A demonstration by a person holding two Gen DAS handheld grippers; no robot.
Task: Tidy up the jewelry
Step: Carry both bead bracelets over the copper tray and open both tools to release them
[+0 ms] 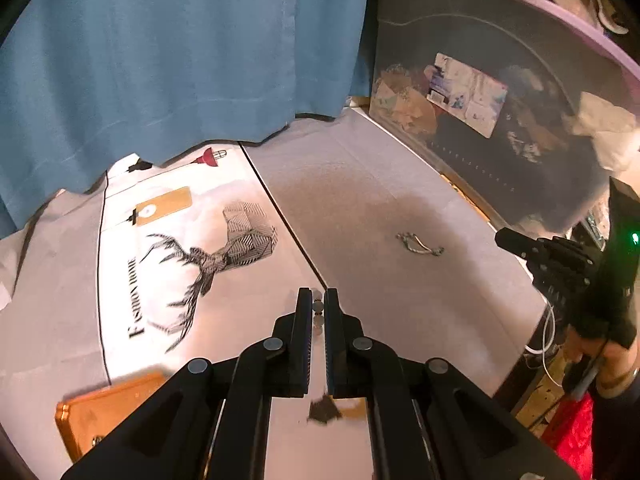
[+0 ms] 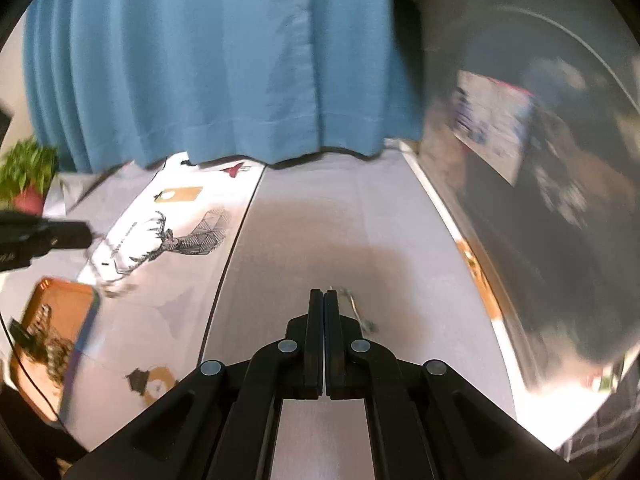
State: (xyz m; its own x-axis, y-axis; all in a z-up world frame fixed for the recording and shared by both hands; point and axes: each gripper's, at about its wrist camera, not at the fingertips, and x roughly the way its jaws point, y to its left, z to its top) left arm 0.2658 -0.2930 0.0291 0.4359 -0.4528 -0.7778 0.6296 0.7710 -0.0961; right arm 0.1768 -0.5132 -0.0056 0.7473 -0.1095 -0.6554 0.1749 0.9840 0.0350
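My left gripper [image 1: 318,301] is shut on a small beaded piece of jewelry [image 1: 318,312], held just above the white tablecloth. It also shows in the right wrist view [image 2: 86,236], with the beaded piece hanging blurred below it [image 2: 112,288]. A silvery chain bracelet [image 1: 420,245] lies on the grey cloth to the right. My right gripper [image 2: 323,300] is shut and empty, with the bracelet [image 2: 358,314] just to the right of its fingertips. An orange jewelry box [image 1: 108,412] sits at the near left and also shows in the right wrist view [image 2: 52,332].
A blue curtain [image 1: 168,60] hangs behind the table. A large clear storage bin [image 1: 500,120] with a purple lid stands along the right edge. The white cloth has a deer print [image 1: 216,260]. A potted plant [image 2: 28,176] stands at far left.
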